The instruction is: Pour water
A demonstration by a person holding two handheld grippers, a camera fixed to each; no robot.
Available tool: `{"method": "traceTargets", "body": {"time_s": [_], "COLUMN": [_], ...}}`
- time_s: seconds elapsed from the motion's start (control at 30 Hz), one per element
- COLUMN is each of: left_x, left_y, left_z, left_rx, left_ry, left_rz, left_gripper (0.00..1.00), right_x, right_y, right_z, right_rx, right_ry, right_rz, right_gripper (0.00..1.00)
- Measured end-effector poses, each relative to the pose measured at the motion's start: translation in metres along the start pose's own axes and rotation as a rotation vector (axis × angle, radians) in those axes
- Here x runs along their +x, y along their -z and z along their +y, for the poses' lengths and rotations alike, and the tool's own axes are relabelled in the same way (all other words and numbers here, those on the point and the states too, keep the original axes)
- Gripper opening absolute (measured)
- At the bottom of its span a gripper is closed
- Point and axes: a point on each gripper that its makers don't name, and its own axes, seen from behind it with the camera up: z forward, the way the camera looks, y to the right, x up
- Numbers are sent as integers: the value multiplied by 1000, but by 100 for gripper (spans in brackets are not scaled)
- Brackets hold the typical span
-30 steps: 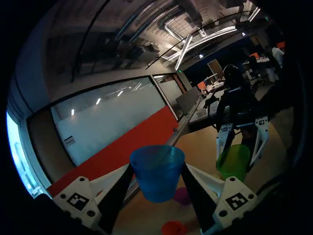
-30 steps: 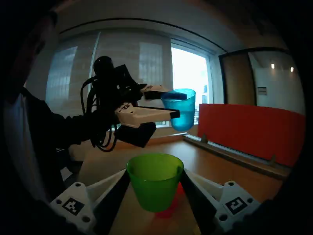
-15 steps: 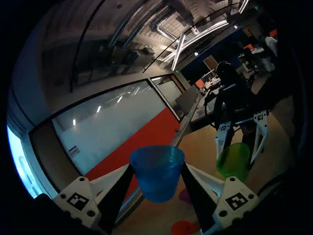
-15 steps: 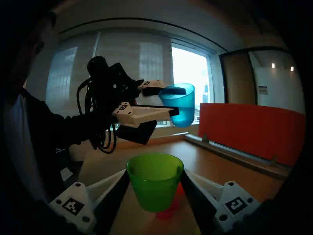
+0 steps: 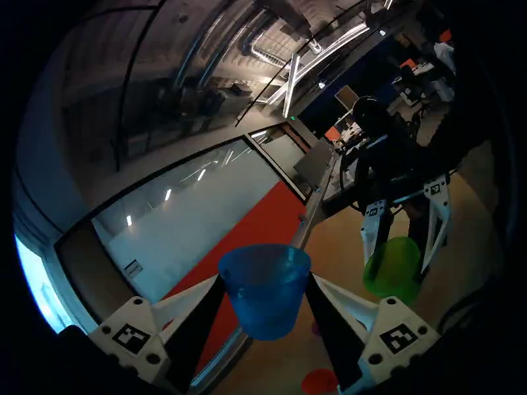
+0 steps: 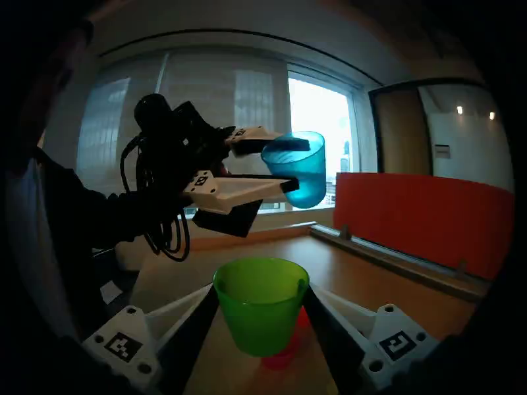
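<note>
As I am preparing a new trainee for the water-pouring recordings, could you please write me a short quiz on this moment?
1. True or false: the blue cup stands on the table.
2. Multiple choice: the right gripper is shut on A) a green cup, B) a kettle, C) nothing.
3. Fill in: the left gripper holds its cup ___ the table, not on it.
Key: 1 false, the left gripper holds it in the air; 2 A; 3 above.
</note>
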Motion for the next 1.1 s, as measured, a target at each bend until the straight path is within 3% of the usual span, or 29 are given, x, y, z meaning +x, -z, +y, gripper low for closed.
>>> {"method": "traceTargets", "body": {"time_s": [0.3, 1.1], "left_x": [6, 16], "left_y": [2, 5], "left_z": [0, 2], "left_rx": [2, 18], "left_ry": [-75, -189], "left_rz": [0, 4], "left_gripper": [84, 84], "right_x": [3, 1], "right_y": [-5, -11], "right_z": [-2, -4], "right_rx": [8, 23], "right_ry": [-2, -10], "right_rz": [4, 12], "right_gripper": [89, 89]}}
